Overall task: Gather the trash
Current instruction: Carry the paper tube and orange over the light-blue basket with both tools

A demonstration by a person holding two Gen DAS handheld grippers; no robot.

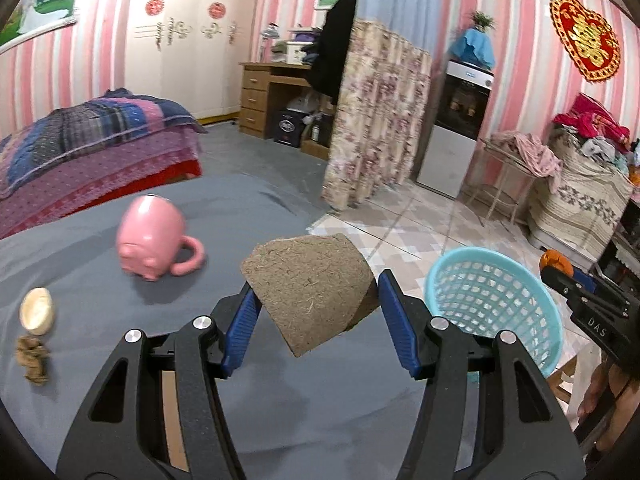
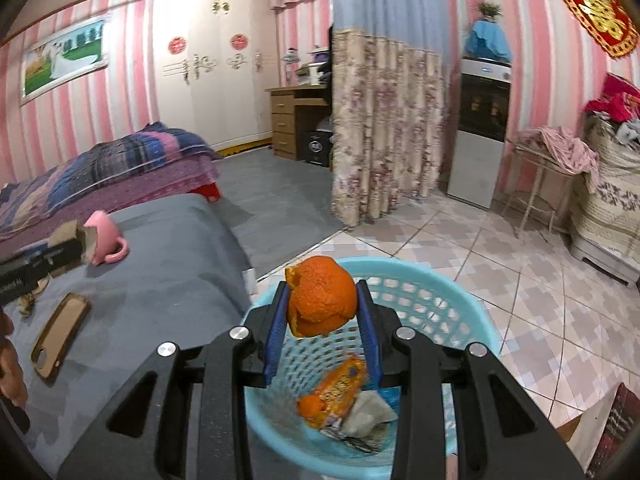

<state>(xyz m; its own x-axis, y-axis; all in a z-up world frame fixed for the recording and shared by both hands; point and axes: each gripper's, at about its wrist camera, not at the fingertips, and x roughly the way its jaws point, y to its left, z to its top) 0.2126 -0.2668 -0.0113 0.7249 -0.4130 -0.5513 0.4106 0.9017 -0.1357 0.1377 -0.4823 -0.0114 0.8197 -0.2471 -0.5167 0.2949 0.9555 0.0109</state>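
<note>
An orange peel (image 2: 322, 296) is pinched by the right gripper (image 2: 323, 320) directly above the turquoise basket (image 2: 460, 308). A fibrous brown pad (image 1: 310, 294), clamped cornerwise in the left gripper (image 1: 316, 320) (basket ahead-right), could slip out before arrival.

The board (image 1: 310, 288) is speckled tan-brown. The peel (image 2: 322, 298) is bright orange; the basket (image 2: 460, 300) under it is turquoise lattice, with an orange wrapper (image 2: 340, 390) inside. The mug (image 1: 154, 236) is pink, the bench (image 1: 80, 272) cloth plain grey. The jaws' pads are blue on black frames. The walls (image 1: 516, 40) carry pink and white stripes; the curtain (image 1: 376, 120) is floral beige; the quilt (image 1: 92, 136) is blue-purple plaid.
</note>
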